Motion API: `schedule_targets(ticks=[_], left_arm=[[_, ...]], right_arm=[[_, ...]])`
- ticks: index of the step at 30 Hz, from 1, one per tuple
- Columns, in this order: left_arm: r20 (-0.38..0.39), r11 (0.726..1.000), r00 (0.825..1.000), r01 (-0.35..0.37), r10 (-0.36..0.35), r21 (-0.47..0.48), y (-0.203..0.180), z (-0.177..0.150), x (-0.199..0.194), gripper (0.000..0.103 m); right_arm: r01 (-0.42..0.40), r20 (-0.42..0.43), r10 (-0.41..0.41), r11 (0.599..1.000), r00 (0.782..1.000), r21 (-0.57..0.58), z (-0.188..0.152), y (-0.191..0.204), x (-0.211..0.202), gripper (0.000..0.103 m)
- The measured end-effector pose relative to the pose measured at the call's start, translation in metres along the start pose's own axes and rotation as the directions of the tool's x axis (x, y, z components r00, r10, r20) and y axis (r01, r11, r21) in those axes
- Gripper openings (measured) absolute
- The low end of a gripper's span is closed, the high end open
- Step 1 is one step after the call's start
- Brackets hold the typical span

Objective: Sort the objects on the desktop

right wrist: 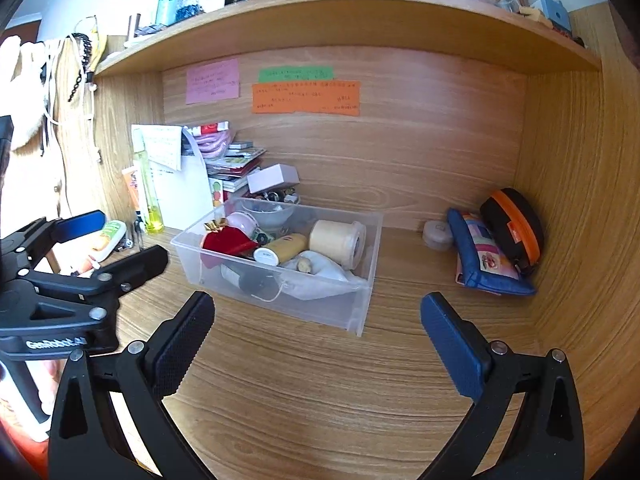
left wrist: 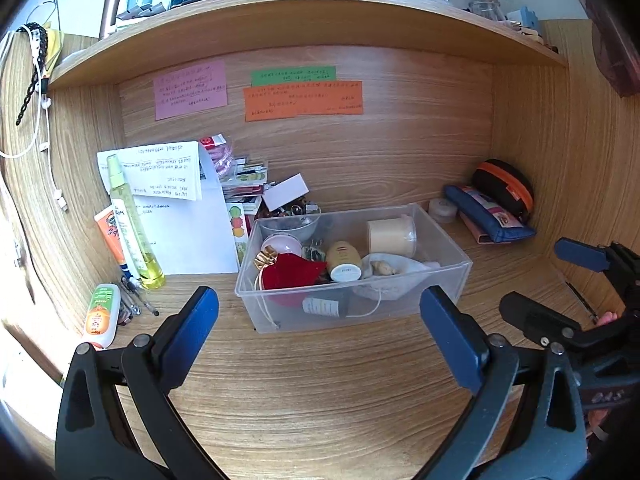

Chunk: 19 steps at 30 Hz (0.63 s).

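Left hand-held gripper: fingers spread wide, nothing between them, held low over the bare wooden worktop. Straight ahead of it, close to the fingertips, sits the clear plastic box.

Right hand-held gripper: fingers likewise wide apart and empty. The same box lies ahead of it and a little to its left, one corner turned toward it. The left hand-held gripper shows at the left edge of the right wrist view; the two tools are side by side, not touching.

Inside the box: a red pouch toward the left fingertip, a tan bottle with a white cap lying on its side at the middle, a roll of beige tape behind it, a white face mask toward the right side, and a pink round case at the back left.

Outside the box:
- Beyond the left fingertip of the left tool: a tall yellow spray bottle leaning against white papers, an orange tube beside it, a white-and-orange bottle lying flat, and pens between them.
- Far ahead and right of the right tool, in the corner: a blue pencil case with a black-and-orange zip pouch propped behind it, and a small round tin just beside the case.
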<state>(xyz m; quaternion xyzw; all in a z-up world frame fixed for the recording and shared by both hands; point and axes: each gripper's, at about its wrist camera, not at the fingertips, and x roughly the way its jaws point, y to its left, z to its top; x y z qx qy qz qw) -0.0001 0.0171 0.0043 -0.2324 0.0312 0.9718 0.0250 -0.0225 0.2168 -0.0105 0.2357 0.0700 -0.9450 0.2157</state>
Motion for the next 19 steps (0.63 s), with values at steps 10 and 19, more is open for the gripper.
schedule_targets(ticks=[10, 19], left_arm=[[-0.036, 0.999, 0.999, 0.02, -0.022, -0.034, 0.006, 0.003, 0.018, 0.102], [-0.008, 1.0, 1.0, -0.002, 0.002, 0.027, -0.004, 0.0, 0.025, 0.102]], right_arm=[[-0.029, -0.059, 0.035, 0.994, 0.998, 0.11, -0.001, -0.025, 0.028, 0.103], [0.003, -0.096, 0.012, 0.988, 0.995, 0.154, -0.005, -0.043, 0.046, 0.103]])
